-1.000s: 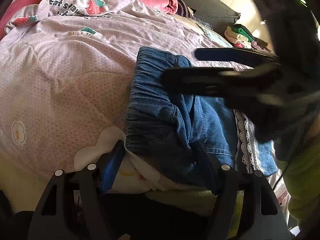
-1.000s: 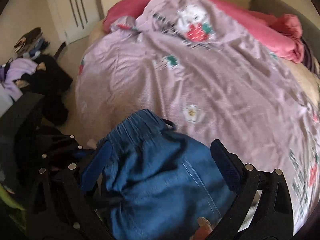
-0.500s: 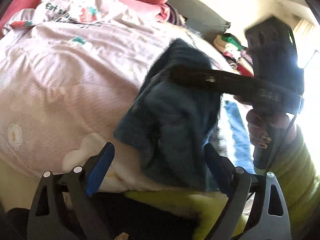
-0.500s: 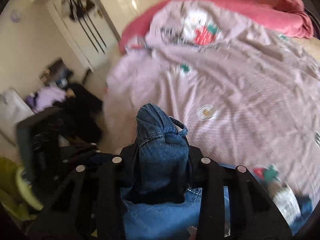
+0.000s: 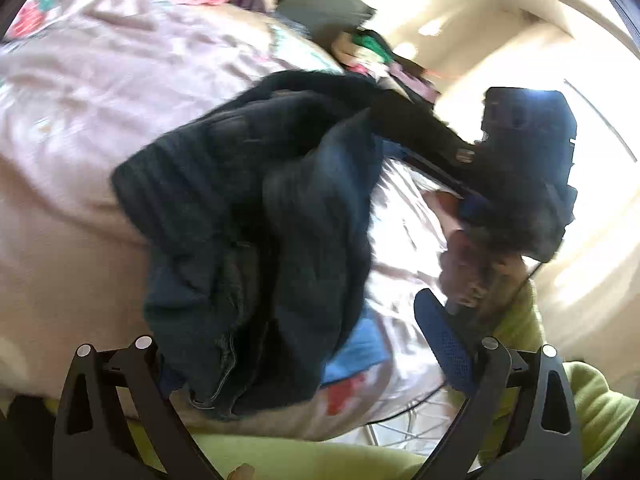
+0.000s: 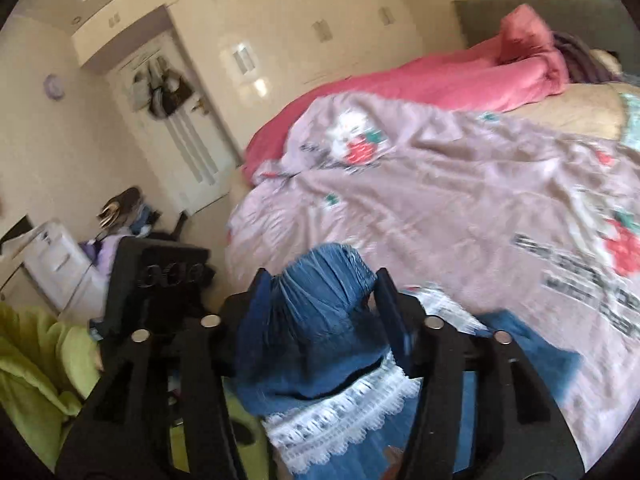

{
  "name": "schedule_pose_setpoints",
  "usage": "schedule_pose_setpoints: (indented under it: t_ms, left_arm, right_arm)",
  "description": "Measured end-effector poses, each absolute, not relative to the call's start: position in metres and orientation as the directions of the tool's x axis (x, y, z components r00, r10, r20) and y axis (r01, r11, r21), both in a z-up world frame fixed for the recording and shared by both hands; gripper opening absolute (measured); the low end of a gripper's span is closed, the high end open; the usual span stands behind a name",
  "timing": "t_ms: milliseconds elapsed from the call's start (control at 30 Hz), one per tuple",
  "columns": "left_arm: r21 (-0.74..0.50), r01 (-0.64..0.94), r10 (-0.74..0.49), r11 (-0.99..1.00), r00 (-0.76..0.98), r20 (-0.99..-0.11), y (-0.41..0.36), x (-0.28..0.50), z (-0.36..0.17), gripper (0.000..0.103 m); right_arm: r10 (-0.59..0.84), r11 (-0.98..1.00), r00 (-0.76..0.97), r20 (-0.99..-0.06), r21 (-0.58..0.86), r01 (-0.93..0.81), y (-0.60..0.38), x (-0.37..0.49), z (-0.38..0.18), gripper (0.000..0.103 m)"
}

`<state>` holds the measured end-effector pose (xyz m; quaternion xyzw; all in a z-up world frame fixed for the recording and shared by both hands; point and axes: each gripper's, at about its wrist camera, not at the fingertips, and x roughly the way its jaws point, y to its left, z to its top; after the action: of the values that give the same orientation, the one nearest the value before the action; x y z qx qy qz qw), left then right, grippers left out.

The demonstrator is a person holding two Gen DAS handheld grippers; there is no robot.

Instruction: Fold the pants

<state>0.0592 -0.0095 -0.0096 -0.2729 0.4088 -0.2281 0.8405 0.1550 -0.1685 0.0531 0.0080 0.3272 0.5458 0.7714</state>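
Note:
The blue denim pants (image 5: 248, 208) hang bunched in the air above the lilac printed bed cover (image 5: 80, 100). My right gripper (image 5: 384, 108) holds them up by the gathered waistband. In the right wrist view its pads touch both sides of the denim bunch (image 6: 316, 344), the right gripper (image 6: 322, 280) jaws opening. White lace trim (image 6: 340, 412) shows below the bunch. My left gripper (image 5: 292, 340) is wide and still opening. The hanging cloth drapes in front of its left finger, and its blue right pad (image 5: 440, 340) stands free.
A person's hand (image 5: 472, 272) in a green sleeve (image 5: 520, 328) holds the right gripper. A pink blanket (image 6: 440, 80) lies at the bed's far side, and a clothes pile (image 5: 368, 46) sits beyond the bed. Clutter (image 6: 120, 216) lies on the floor near the white door (image 6: 172, 120).
The right gripper closed on the waistband and lifted the pants off the bed, then widened a little. The left gripper let go of the cloth, opened wide and drew back.

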Motion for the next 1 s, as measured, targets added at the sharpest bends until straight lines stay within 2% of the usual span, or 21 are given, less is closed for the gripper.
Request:
schedule_pose_setpoints:
  t_ms: [33,167,233,300,433,567,600,667,833,1000]
  left_arm:
    - [-0.636,0.188,-0.618,0.748,0.548,-0.564,-0.023,0.060,-0.008,0.097]
    - [-0.564,0.237,-0.595,0.791,0.512,-0.619,-0.051,0.058,-0.014,0.097]
    - [-0.553,0.240,-0.592,0.798,0.485,-0.644,-0.060,0.060,-0.020,0.097]
    - [-0.490,0.252,-0.547,0.835,0.481,-0.685,-0.071,0.057,-0.025,0.097]
    - [-0.410,0.253,-0.482,0.876,0.466,-0.742,-0.082,0.058,-0.032,0.097]
    - [-0.385,0.262,-0.466,0.885,0.475,-0.747,-0.082,0.058,-0.028,0.098]
    - [-0.385,0.264,-0.467,0.884,0.481,-0.742,-0.081,0.056,-0.027,0.098]
    - [-0.375,0.256,-0.454,0.891,0.492,-0.743,-0.075,0.050,-0.022,0.098]
    - [-0.337,0.232,-0.409,0.912,0.527,-0.745,-0.069,0.037,-0.007,0.098]
    - [-0.305,0.200,-0.364,0.931,0.561,-0.743,-0.061,0.033,0.005,0.098]
  right_arm:
    - [0.831,0.452,0.239,-0.503,0.359,-0.816,-0.180,0.154,0.051,0.066]
    - [0.735,0.614,0.369,-0.569,0.328,-0.717,-0.217,0.146,0.032,0.069]
    - [0.697,0.654,0.391,-0.601,0.308,-0.692,-0.227,0.138,0.021,0.072]
    - [0.681,0.668,0.385,-0.623,0.314,-0.675,-0.229,0.134,0.011,0.074]
    - [0.666,0.676,0.355,-0.656,0.329,-0.659,-0.219,0.136,-0.008,0.076]
    - [0.496,0.778,0.417,-0.761,0.177,-0.603,-0.211,0.145,-0.029,0.076]
    - [0.498,0.784,0.406,-0.767,0.197,-0.589,-0.215,0.147,-0.033,0.076]
    - [0.521,0.782,0.396,-0.756,0.238,-0.576,-0.220,0.147,-0.033,0.076]
    - [0.541,0.778,0.459,-0.705,0.212,-0.591,-0.233,0.133,-0.011,0.076]
    - [0.555,0.778,0.522,-0.647,0.183,-0.601,-0.247,0.110,0.017,0.086]
